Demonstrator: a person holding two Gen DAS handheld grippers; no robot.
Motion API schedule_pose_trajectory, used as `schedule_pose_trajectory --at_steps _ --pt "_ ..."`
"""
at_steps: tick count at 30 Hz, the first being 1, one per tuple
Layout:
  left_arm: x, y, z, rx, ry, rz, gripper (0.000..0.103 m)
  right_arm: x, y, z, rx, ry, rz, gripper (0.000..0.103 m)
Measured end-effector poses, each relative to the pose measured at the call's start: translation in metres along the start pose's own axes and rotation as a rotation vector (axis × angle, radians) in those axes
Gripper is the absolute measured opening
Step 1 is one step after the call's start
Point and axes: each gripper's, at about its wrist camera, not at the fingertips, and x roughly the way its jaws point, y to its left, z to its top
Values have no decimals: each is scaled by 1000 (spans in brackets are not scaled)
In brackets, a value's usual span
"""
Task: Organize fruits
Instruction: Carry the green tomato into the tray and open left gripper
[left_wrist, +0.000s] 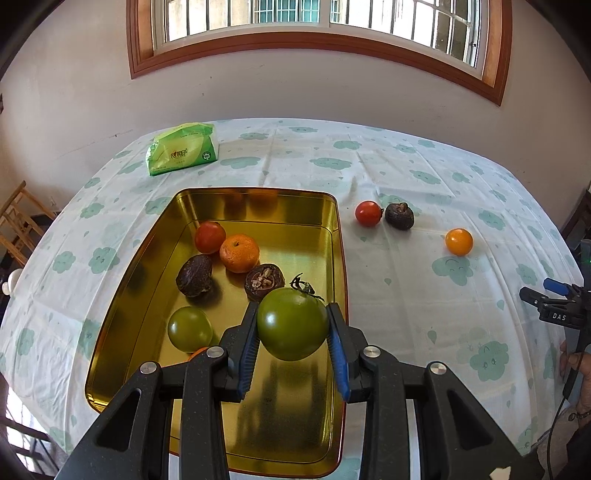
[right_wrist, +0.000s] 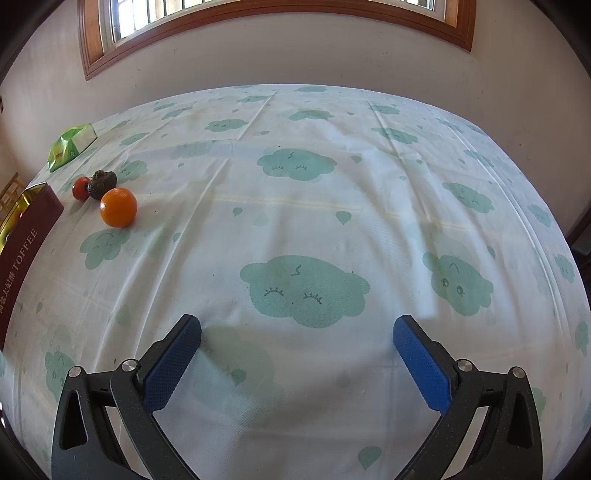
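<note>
Jaws of the left gripper (left_wrist: 291, 328) clamp a green tomato (left_wrist: 293, 323) between their blue pads, and we see it held in the lower middle of the left wrist view, above the gold tin tray (left_wrist: 334, 236). It is glossy and smooth, with a dark dried stem on top. In the tray lie a red tomato (left_wrist: 209, 237), an orange mandarin (left_wrist: 239, 253), two dark wrinkled fruits (left_wrist: 194, 275), one of them split open (left_wrist: 264, 281), and a second green tomato (left_wrist: 190, 328). A sliver of something orange (left_wrist: 197, 353) peeks from behind the left finger; we cannot tell what it is. Outside the tray, at right centre on the cloud-print worktop (left_wrist: 424, 295), sit a small red tomato (left_wrist: 368, 213) touching a dark fruit (left_wrist: 399, 216), and an orange (left_wrist: 458, 242) further right. In the right wrist view the tray's dark red side is cut off at the left edge. Jaws of the right gripper (right_wrist: 297, 328) stand wide apart over bare cloth.
</note>
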Motion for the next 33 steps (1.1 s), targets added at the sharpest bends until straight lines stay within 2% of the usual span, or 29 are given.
schedule_pose_trajectory --at_steps 33 --pt "28 16 5 -10 35 19 31 -1 -1 0 -2 -1 7 103"
